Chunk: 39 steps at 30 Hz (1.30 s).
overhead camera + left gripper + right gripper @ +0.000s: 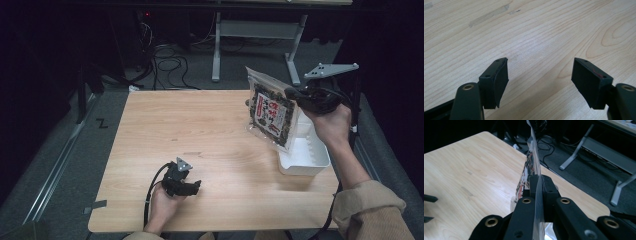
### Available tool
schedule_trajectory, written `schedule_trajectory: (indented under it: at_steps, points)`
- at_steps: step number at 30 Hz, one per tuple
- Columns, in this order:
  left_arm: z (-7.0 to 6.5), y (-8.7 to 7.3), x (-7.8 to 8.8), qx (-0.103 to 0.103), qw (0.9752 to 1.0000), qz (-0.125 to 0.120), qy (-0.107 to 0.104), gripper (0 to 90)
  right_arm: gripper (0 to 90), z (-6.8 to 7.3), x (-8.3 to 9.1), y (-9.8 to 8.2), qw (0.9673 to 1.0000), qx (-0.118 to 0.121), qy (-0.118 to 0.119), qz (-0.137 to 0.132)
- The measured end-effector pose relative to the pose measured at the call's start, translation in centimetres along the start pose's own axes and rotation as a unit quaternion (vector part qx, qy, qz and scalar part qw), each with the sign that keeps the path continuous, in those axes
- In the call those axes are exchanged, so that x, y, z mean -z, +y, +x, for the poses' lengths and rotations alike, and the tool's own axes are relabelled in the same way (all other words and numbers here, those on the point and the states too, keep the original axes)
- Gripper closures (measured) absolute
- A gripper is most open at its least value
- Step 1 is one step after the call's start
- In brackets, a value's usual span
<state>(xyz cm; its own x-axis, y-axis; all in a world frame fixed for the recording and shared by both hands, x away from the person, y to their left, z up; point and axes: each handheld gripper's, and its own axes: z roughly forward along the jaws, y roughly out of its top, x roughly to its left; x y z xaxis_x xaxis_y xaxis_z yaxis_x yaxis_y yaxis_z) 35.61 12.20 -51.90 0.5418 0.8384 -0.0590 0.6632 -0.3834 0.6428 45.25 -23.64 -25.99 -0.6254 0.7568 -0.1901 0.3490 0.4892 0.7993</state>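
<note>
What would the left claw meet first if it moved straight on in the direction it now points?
Probably the bare wooden table. The left claw is open with nothing between its jaws and looks down along the tabletop, so it would likely touch wood first; how soon is unclear.

The snack packet (271,111) carries a white label with red and black characters, too small to read.

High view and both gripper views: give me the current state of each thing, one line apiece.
Snack packet: sealed, held in the air above the white tray, tilted.
White tray: open-topped, on the table's right edge, looks empty.
Right gripper: shut on the packet's clear edge.
Left gripper: jaws wide open, nothing between them, low over the table.
</note>
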Motion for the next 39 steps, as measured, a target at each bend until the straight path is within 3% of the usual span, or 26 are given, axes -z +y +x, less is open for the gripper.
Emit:
schedule_trajectory:
  at_steps: [8,26,39]
  points:
    - [0.0,0.0,0.0,0.001,1.0,0.002,0.002,30.2,90.0,-1.4,0.2,-1.1,0.9997,-0.006,-0.022,0.001]
    - [-0.1,0.0,-0.3,-0.003,0.9999,0.009,0.007,30.2,89.9,-4.9,4.7,-3.4,0.9967,-0.035,-0.069,-0.022]
    - [-0.2,0.0,-0.3,-0.003,0.9999,0.008,0.009,30.3,89.9,-6.4,6.1,-4.8,0.994,-0.048,-0.096,-0.021]
